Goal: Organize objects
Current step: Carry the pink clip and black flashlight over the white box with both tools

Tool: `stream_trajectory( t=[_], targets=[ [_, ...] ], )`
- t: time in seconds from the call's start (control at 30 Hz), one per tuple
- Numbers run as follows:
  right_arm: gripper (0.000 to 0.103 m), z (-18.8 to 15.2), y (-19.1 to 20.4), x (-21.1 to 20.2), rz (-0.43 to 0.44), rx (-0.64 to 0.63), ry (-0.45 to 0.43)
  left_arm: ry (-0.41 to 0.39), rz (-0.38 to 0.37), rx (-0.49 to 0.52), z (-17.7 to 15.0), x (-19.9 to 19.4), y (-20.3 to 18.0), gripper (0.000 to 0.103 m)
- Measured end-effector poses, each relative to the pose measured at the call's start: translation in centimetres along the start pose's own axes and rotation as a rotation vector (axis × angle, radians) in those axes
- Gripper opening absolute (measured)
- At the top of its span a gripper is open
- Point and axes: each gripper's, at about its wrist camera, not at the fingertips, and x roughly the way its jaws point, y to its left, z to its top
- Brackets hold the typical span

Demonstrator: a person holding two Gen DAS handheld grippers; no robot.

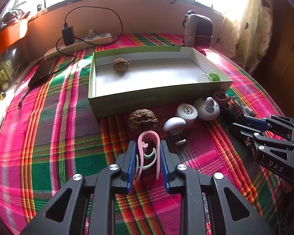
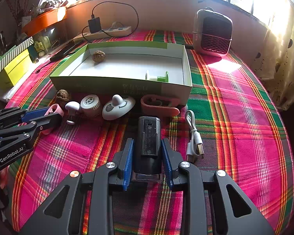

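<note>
Blue-padded fingers of the left gripper (image 1: 148, 160) press on both sides of a pink looped clip (image 1: 148, 150), which rests on the plaid tablecloth (image 1: 54, 137) near the table's front edge. Alongside it, the right gripper (image 2: 148, 160) straddles a black rectangular device (image 2: 149, 146) lying lengthwise on the cloth, its pads close against the device's sides; whether they press on it cannot be told.

Beyond both tools, a shallow green-and-white cardboard box (image 2: 115, 86) sits across the middle of the table, holding a walnut (image 2: 98, 56) at its far left corner and a white-and-green spool (image 2: 157, 76) at its near right corner.

A row of clutter lines the box's near wall: a second walnut (image 1: 143, 119), a white mushroom-shaped knob (image 1: 174, 125), a small round white jar (image 1: 186, 114), a white smiley-faced gadget (image 2: 118, 106) and a pink case (image 2: 159, 104). A coiled white USB cable (image 2: 194, 137) lies just right of the black device.

At the table's far edge stand a power strip (image 2: 103, 32) with a black charger and a small heater (image 2: 212, 33).
</note>
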Motion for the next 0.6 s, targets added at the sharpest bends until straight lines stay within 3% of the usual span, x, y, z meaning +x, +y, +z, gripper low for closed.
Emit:
stream_trajectory(
  t=[0.6],
  targets=[
    [0.029,0.3,0.3,-1.1,0.003,0.000,-0.019,-0.022,-0.006,0.002,0.5,-1.3,-0.6,0.021]
  ],
)
